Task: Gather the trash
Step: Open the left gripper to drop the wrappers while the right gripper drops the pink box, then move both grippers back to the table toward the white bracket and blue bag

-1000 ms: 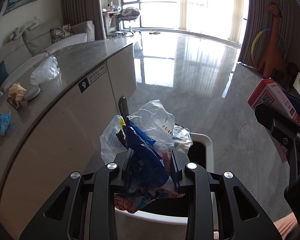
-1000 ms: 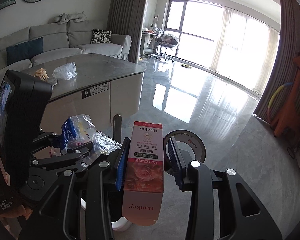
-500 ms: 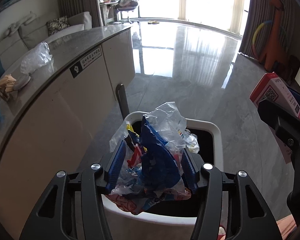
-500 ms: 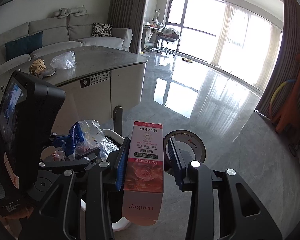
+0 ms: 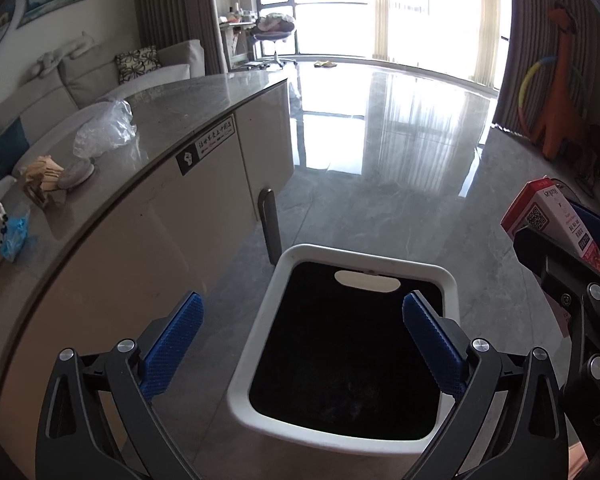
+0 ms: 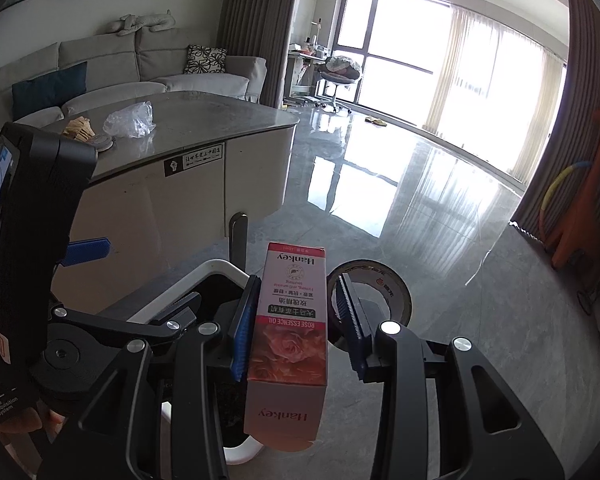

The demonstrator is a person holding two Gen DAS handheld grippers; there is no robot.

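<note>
A white trash bin [image 5: 256,328] with a dark inside stands on the floor beside the counter; its rim also shows in the right wrist view [image 6: 216,270]. My left gripper [image 5: 302,344] is open and empty right above the bin's mouth. My right gripper [image 6: 296,320] is shut on a pink Hankey rose-oil box [image 6: 290,336], held upright to the right of the bin; the box also shows in the left wrist view [image 5: 552,220]. A clear plastic bag [image 5: 104,128], a tan crumpled piece [image 5: 42,178] and a blue wrapper [image 5: 14,232] lie on the counter.
The grey-topped curved counter [image 5: 172,104] runs along the left. A dark upright handle [image 5: 270,228] stands behind the bin. A roll of tape [image 6: 380,292] shows behind the right fingers. A sofa [image 6: 140,72] lies beyond; an orange giraffe toy [image 5: 560,92] stands far right.
My left gripper opened wide and the bundle of plastic bags and wrappers it held is gone from between its fingers. The right gripper kept its hold on the box.
</note>
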